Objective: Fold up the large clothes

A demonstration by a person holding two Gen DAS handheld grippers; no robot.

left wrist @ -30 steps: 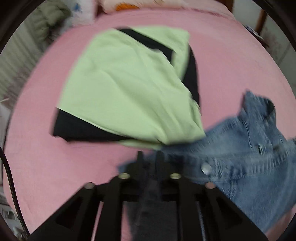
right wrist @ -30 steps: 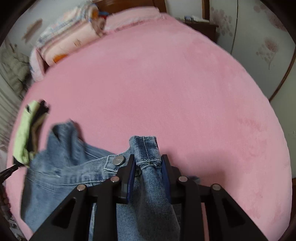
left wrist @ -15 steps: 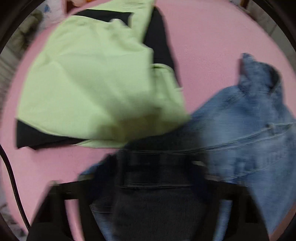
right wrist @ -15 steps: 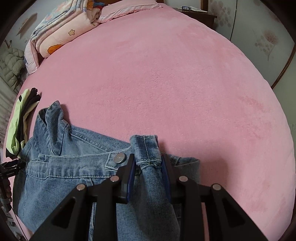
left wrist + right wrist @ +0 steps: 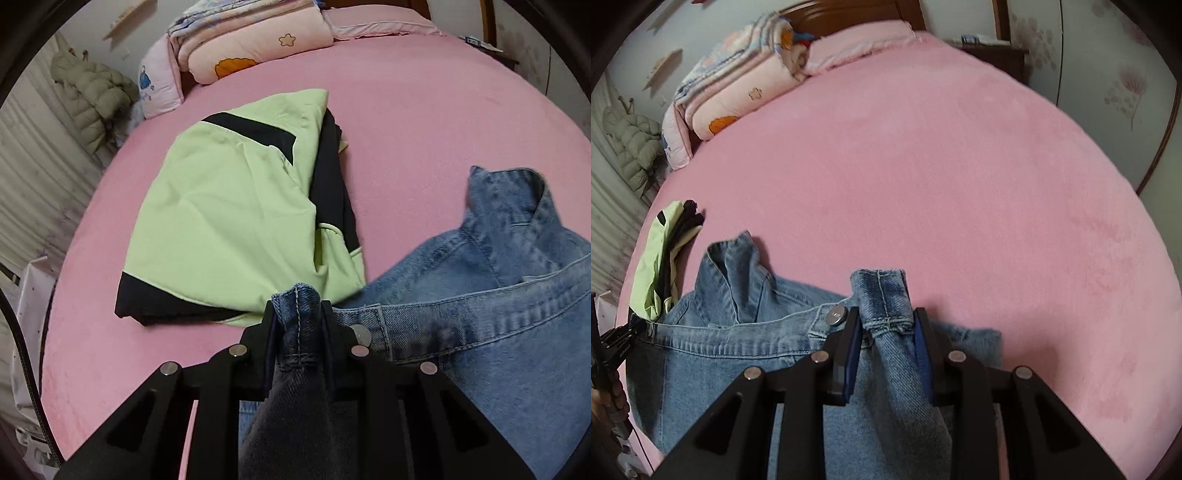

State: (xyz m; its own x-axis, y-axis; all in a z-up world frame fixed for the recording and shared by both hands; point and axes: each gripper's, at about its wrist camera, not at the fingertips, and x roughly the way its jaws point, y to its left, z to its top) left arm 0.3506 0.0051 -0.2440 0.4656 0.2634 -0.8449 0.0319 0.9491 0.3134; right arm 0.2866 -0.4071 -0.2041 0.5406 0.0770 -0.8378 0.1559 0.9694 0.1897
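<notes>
A blue denim jacket (image 5: 498,332) lies rumpled on the pink bed (image 5: 424,129), collar standing up at the far side. My left gripper (image 5: 297,314) is closing its jaws on a bunched denim edge; the pads press the fold from both sides. In the right wrist view the denim jacket (image 5: 738,350) spreads to the left, and my right gripper (image 5: 886,325) is shut on a hemmed cuff-like piece that pokes up between the blue pads. A folded light green and black garment (image 5: 229,221) lies just beyond the left gripper, touching the denim.
Folded pink quilts (image 5: 251,44) and a pillow sit at the head of the bed. A padded olive jacket (image 5: 92,96) hangs at the left wall. The green garment (image 5: 657,258) lies near the bed's left edge. A dark nightstand (image 5: 990,55) stands at the far right.
The left gripper opened wide over the denim, then closed on a fold of it, and its view tipped up toward the headboard. The right gripper kept its hold; the jacket stretched out to the left.
</notes>
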